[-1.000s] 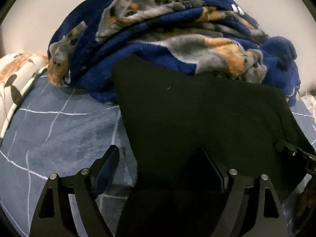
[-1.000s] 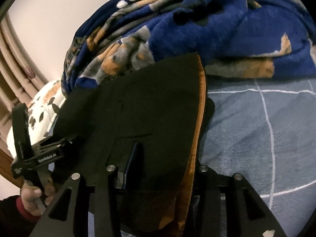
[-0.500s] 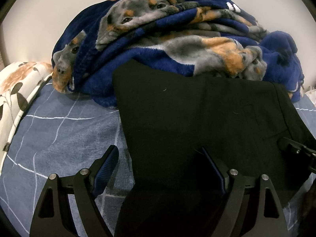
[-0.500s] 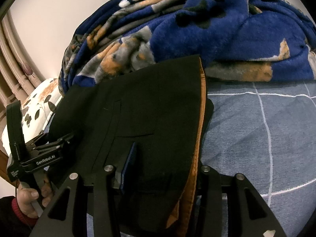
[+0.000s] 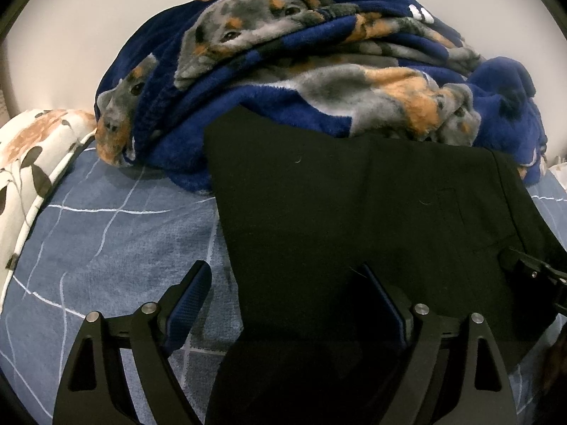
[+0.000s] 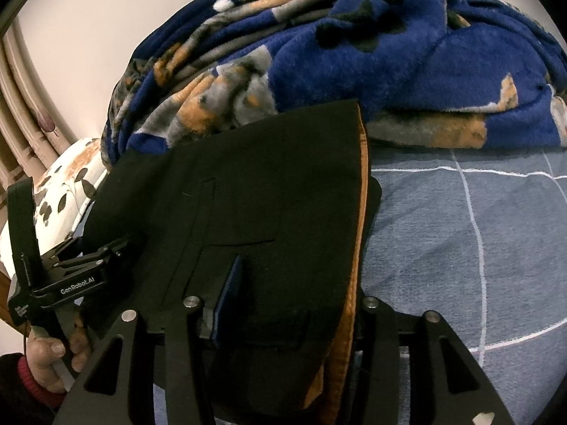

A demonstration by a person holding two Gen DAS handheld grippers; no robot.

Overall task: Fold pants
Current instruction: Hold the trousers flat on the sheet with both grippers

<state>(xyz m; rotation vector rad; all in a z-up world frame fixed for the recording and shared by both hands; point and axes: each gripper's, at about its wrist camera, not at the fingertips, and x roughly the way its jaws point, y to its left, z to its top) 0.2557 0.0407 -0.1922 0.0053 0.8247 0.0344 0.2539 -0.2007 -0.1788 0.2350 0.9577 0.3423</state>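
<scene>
Starting at the far left, a floral pillow in cream and rust lies along the edge of the bed, on a blue-grey sheet with thin white grid lines; behind it there's a big heap of fleece, a navy blanket printed with grey and tan puppies, piled against a plain pale wall; the black pants lie folded flat on the sheet with their far edge pushed up onto the bottom of that blanket; left gripper sits at the near edge of the pants with its fingers spread wide, one blue-padded finger out over bare sheet just beside the cloth, the other over the black cloth, and whether that one touches it I can't tell; nothing is pinched between them; moving right in the right wrist view, you can see the left tool out at the side with a hand wrapped round its handle; right gripper is over the near right part of the pants, where an orange-brown lining shows along the edge; its fingers are apart too, one blue pad standing on top of the cloth and the other hidden behind the orange edge, so it's spread, not clamped.
</scene>
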